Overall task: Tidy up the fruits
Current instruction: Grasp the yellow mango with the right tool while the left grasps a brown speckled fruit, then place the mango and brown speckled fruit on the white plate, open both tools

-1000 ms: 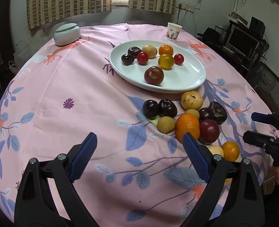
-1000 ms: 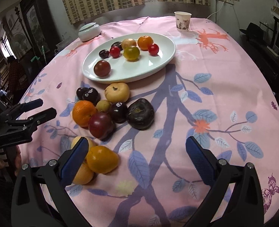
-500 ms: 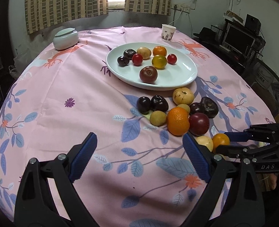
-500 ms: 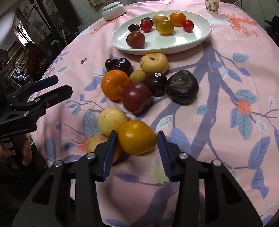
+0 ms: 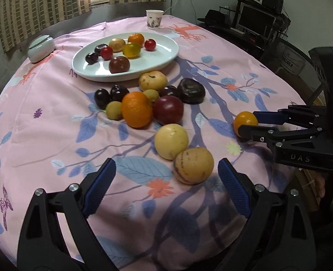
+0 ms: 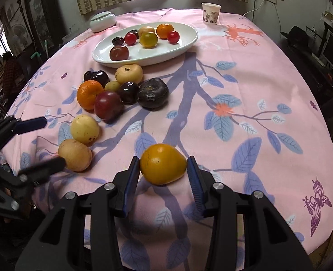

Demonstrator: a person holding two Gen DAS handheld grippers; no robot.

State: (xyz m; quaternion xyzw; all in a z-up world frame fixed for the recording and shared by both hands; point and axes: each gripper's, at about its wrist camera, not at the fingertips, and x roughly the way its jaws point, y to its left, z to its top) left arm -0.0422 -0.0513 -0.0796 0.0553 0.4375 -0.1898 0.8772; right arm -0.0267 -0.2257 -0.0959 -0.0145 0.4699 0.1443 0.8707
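The right gripper (image 6: 163, 169) was clamped on the orange-yellow fruit (image 6: 163, 166), held near the table's front edge (apart from the loose pile). The left gripper (image 5: 166, 180) stood spread wide and empty over the tablecloth (image 5: 53, 135), the tan fruit (image 5: 193, 166) between its fingers, short of the white plate (image 5: 157, 56).

left gripper (image 5: 166, 189): black frame, silver screws | fingers (image 5: 99, 188): blue ribbed pads | right gripper (image 6: 164, 176): same build, "DAS" marking
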